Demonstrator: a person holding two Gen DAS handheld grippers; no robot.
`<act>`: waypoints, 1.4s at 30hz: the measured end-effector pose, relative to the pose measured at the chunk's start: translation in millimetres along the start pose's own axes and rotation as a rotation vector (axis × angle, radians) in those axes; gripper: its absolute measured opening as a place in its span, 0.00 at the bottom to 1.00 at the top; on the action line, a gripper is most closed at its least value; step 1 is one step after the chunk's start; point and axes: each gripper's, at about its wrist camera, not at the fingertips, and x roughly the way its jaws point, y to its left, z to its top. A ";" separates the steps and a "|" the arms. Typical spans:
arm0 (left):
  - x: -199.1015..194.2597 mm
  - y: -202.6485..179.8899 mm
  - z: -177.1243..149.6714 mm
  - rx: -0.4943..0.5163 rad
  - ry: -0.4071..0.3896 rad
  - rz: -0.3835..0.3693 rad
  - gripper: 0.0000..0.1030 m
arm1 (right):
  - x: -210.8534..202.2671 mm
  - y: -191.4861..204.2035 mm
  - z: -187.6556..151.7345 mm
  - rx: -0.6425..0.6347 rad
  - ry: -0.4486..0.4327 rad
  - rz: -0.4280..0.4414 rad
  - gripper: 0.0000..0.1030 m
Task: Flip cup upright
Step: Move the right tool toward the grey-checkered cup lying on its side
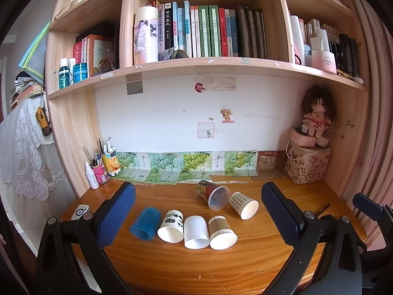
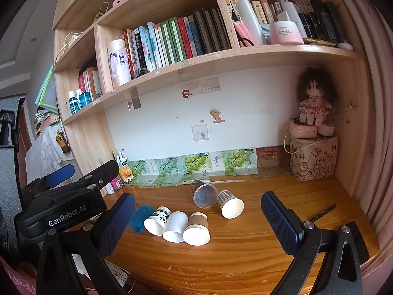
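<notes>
Several cups lie on their sides on the wooden desk (image 1: 196,265). In front: a blue plastic cup (image 1: 145,223), a white cup with black print (image 1: 171,226), a plain white cup (image 1: 195,232) and a brown-banded paper cup (image 1: 222,232). Behind: a clear plastic cup with a red printed sleeve (image 1: 212,194) and a checked paper cup (image 1: 243,205). The same cups show in the right wrist view, e.g. the brown-banded cup (image 2: 196,228) and the checked cup (image 2: 229,204). My left gripper (image 1: 196,209) is open and empty, above the desk's near side. My right gripper (image 2: 197,215) is open and empty, to the right of the left one.
A pen holder and bottles (image 1: 98,169) stand at the back left. A printed fabric box with a doll (image 1: 308,164) stands at the back right. A dark pen (image 2: 323,212) lies at the right. A white remote (image 1: 80,211) lies at the left. Bookshelves hang above.
</notes>
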 end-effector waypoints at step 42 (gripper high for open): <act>99.6 120.8 6.7 0.005 0.191 -0.059 0.99 | 115.3 92.1 3.4 0.099 0.187 -0.054 1.00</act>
